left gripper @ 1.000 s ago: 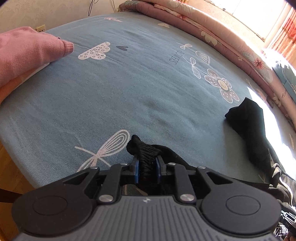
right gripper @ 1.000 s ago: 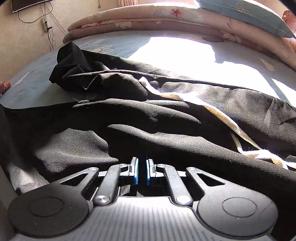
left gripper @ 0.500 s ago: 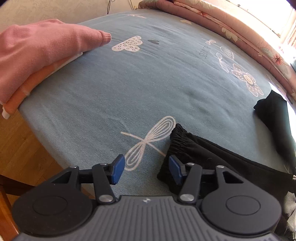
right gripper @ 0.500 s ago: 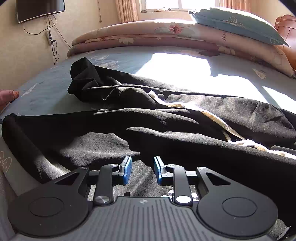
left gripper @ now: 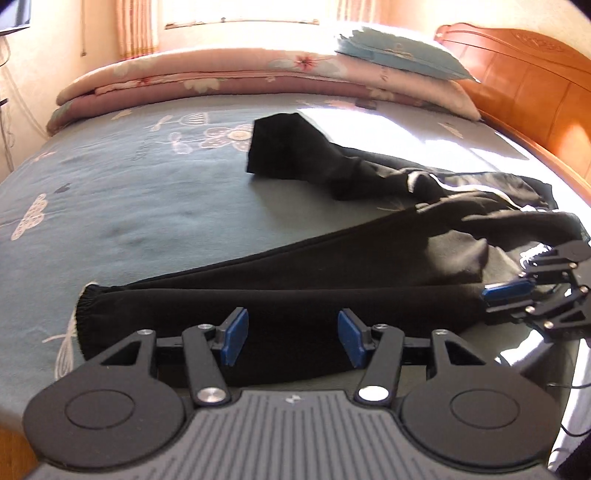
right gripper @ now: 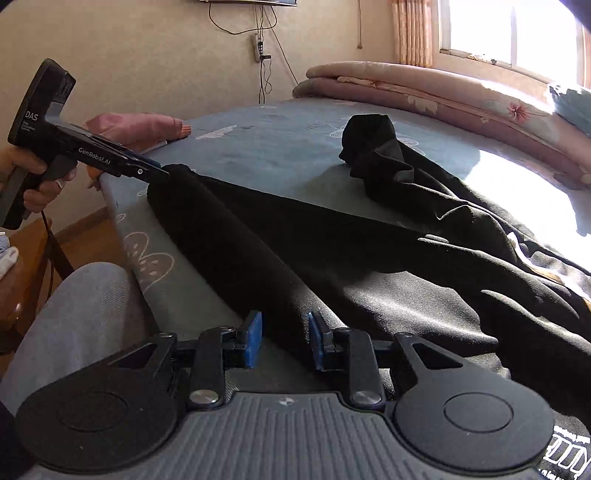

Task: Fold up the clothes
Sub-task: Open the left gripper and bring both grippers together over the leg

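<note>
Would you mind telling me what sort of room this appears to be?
Most likely a home bedroom: a bed with a wooden headboard, a pillow on a folded quilt, and a curtained window.

my left claw (left gripper: 291, 338) hangs wide open over the near leg of the black trousers (left gripper: 295, 295) lying across the blue bed (left gripper: 129, 192); i see the right claw (left gripper: 508, 295) at the right edge, its blue pads against the fabric
</note>
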{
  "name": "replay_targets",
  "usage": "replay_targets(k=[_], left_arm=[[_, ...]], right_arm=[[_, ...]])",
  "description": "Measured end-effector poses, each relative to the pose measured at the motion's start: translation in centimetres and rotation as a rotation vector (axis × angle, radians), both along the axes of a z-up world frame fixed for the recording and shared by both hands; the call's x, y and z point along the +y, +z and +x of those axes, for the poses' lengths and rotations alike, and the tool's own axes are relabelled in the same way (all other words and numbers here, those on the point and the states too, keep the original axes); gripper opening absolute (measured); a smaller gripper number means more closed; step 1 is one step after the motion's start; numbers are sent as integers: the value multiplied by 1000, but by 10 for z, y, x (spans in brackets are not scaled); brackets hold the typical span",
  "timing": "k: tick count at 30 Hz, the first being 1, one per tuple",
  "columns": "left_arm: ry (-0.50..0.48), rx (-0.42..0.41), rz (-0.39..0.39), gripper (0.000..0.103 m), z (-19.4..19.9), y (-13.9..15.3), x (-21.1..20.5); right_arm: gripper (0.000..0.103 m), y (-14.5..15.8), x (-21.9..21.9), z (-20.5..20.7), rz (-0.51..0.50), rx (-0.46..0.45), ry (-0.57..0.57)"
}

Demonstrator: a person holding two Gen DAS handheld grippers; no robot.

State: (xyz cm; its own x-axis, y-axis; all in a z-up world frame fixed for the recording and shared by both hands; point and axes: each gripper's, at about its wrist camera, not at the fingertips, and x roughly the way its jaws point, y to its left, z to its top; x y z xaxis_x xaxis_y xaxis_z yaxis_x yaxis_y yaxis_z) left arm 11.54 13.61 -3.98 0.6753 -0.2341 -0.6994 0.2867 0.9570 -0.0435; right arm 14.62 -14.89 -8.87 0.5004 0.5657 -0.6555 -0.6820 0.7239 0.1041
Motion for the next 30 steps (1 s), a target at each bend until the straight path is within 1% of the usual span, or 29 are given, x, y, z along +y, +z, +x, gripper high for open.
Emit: replay_targets(k=[1, 3, 6, 9, 11, 13, 15, 18, 20, 22, 24, 30], left_arm=[[-50, -6, 18, 55, -1, -3, -14], [-150, -50, 95, 55, -9, -11, -41], [-286, -100, 199, 55, -19, -23, -73], [-372, -143, 302, 55, -27, -38, -99], [-403, -150, 345, 55, -27, -47, -109], [-433, -156, 392, 53, -24, -56, -116], [-473, -160, 460, 53, -23, -66, -124], [-520, -212, 527, 53, -27, -69, -131], [-547, -235, 569, 53, -31, -70, -135], [-570, -256, 607, 54, -34, -72, -138], [-570, -258, 605, 54, -34, -72, -138], [-545, -245, 569, 54, -32, -69, -130]], right_arm=[[31, -2, 9, 0, 1, 8, 19], [31, -7, 24, 4, 4, 30, 46], [31, -18, 22, 28, 25, 103, -17], [31, -20, 16, 40, 76, 155, -31], [31, -19, 10, 40, 92, 167, -38], [31, -13, 7, 35, 90, 146, -32], [32, -5, 4, 29, 89, 125, -12], [32, 5, 1, 19, 61, 92, 27], [32, 11, 3, 8, 8, 49, 85], [32, 12, 10, -5, -71, -14, 168], [32, 11, 19, -18, -156, -81, 252], [32, -11, 54, -31, -334, -215, 429]])
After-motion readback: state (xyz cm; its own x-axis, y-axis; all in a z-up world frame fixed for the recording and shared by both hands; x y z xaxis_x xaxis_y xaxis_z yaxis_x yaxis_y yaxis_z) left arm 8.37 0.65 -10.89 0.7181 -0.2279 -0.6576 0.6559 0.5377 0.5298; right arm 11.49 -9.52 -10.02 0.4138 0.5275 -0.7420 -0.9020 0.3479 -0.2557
